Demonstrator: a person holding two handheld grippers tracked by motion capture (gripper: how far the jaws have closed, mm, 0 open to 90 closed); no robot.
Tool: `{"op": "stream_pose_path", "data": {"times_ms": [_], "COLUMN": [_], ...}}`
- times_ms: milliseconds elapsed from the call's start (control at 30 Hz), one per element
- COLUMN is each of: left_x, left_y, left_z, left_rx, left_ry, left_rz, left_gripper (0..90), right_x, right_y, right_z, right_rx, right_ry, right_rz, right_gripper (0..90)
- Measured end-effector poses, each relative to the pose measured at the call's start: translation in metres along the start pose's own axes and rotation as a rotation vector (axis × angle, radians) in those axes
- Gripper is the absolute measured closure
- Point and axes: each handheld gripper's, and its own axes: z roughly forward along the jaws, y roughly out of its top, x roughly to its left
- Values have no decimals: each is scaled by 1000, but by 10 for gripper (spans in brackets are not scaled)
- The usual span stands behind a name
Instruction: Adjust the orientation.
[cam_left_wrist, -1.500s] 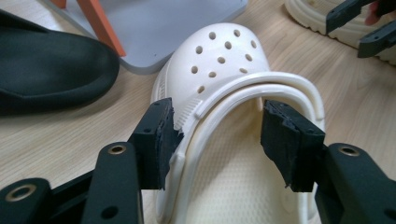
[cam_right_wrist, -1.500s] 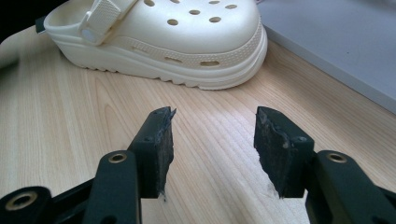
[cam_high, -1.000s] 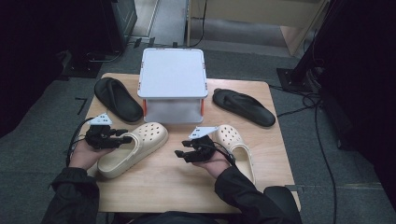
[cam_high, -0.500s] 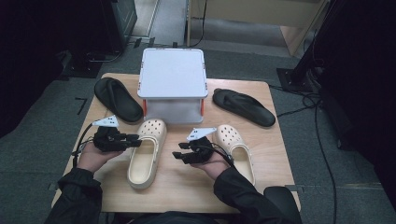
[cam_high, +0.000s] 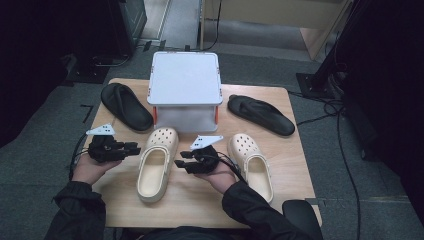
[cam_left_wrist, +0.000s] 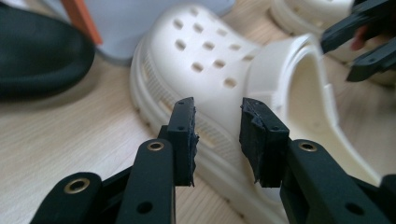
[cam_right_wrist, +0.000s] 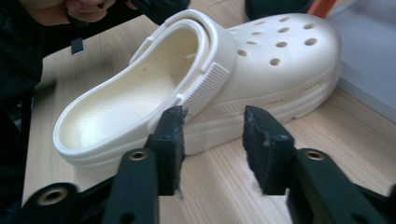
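Two cream clogs lie on the wooden table (cam_high: 200, 200). The left clog (cam_high: 157, 160) points its toe at a white box (cam_high: 185, 80), and the right clog (cam_high: 252, 160) lies parallel to it. My left gripper (cam_high: 135, 148) stands open just left of the left clog, its jaws facing that clog's side (cam_left_wrist: 210, 60) without holding it. My right gripper (cam_high: 180, 160) stands open on the left clog's other side, its jaws level with the strap and sole (cam_right_wrist: 261, 60). Nothing sits between either pair of jaws (cam_left_wrist: 217, 116) (cam_right_wrist: 212, 126).
A black slipper (cam_high: 125, 106) lies left of the box and another (cam_high: 260, 115) lies to its right. The box has orange corner posts and stands at the table's back middle. Bare wood shows along the front edge between the person's forearms.
The left clog swung from a slant to straight, toe toward the box, and shifted right. My left gripper followed and now stands open beside it. The right gripper barely moved.
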Motion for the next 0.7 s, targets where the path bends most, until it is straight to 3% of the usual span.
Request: {"op": "stream_pose_path", "data": {"times_ms": [133, 267, 467, 600, 700], "left_x": [5, 2, 4, 0, -3], "left_y": [-4, -6, -6, -4, -3], "left_z": [7, 16, 18, 21, 26], "left_rx": [37, 76, 77, 66, 81], "left_ry": [-15, -44, -89, -128, -128], "left_rz": [-20, 2, -22, -5, 2], "left_gripper": [659, 663, 695, 700, 700], "right_x": [1, 0, 1, 3, 4], "right_y": [2, 2, 2, 2, 0], "right_z": [9, 15, 16, 15, 12], "right_rx": [6, 12, 3, 2, -4], "right_ry": [-8, -6, 9, 24, 26], "right_rz": [-2, 2, 13, 14, 16], "right_gripper": [642, 642, 642, 641, 624]}}
